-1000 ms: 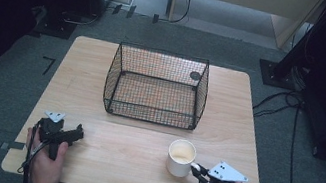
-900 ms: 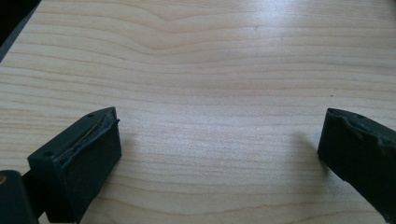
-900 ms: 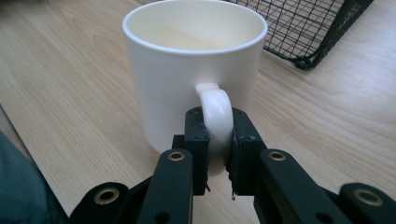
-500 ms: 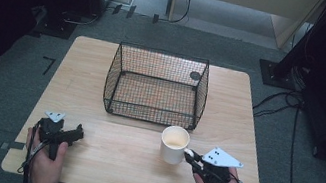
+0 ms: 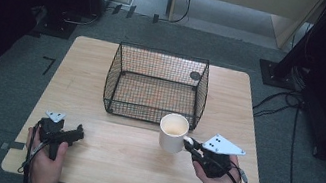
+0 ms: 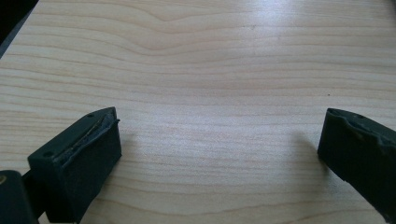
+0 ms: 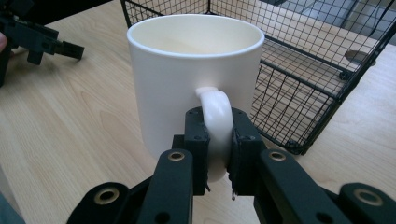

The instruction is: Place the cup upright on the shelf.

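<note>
left gripper [image 5: 76, 133]: jaws wide apart, low | right gripper [image 5: 189, 144]: jaws clamped, raised

Black gripper [image 7: 218, 154], brass-ringed screw holes, grey plate.

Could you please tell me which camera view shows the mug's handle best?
The right gripper view: the handle sits close up, clamped between the right claw's jaws. In the high view it is a tiny nub on the mug. The left gripper view faces bare table.

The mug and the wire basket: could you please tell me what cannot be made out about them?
- Mug: its bottom inside, right gripper view, hidden by its own wall.
- Mug handle: its sides, covered by the right gripper pads.
- Dark round thing beyond the wire basket: high view, too small to identify.
</note>
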A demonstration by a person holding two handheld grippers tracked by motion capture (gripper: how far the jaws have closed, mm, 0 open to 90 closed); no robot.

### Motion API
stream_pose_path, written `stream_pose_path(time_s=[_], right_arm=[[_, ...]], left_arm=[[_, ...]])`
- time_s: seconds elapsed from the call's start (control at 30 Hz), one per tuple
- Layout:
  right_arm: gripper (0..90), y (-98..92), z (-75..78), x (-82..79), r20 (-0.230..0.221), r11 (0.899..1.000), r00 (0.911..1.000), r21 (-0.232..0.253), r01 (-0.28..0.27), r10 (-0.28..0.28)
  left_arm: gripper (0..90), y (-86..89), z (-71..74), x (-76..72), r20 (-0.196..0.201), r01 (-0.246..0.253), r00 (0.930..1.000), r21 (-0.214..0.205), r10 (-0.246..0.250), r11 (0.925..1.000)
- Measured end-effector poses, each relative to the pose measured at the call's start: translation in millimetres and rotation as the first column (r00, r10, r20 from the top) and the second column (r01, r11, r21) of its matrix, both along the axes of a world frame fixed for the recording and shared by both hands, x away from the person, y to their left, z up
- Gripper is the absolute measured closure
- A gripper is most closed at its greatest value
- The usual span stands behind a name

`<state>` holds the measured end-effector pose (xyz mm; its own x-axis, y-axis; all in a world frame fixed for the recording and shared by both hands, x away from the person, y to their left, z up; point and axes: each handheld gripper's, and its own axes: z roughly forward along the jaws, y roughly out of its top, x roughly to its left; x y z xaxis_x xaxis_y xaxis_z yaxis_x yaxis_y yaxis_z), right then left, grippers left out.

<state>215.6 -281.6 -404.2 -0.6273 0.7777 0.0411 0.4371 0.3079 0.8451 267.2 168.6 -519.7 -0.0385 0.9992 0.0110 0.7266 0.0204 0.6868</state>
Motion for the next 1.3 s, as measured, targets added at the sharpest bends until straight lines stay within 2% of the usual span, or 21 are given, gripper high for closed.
stream_pose_path(time_s=[0.47,0.93,1.3], right_arm=[[80.7,12.8,20.1,17.5,0.025,1.0,0.9996,0.006,-0.012,0.012],[80.7,27.0,41.7,41.6,0.05,1.0,0.9985,0.018,-0.022,0.021],[80.7,35.5,50.1,60.2,0.059,1.0,0.9982,0.018,-0.013,0.012]], left_arm=[[0.0,-0.5,-0.1,0.1,0.002,0.003,1.0,-0.004,-0.003,1.0],[0.0,-0.6,-0.1,0.1,0.002,0.008,1.0,-0.003,-0.008,1.0],[0.0,-0.7,0.0,0.1,0.0,0.01,1.0,-0.003,-0.01,0.9999]])
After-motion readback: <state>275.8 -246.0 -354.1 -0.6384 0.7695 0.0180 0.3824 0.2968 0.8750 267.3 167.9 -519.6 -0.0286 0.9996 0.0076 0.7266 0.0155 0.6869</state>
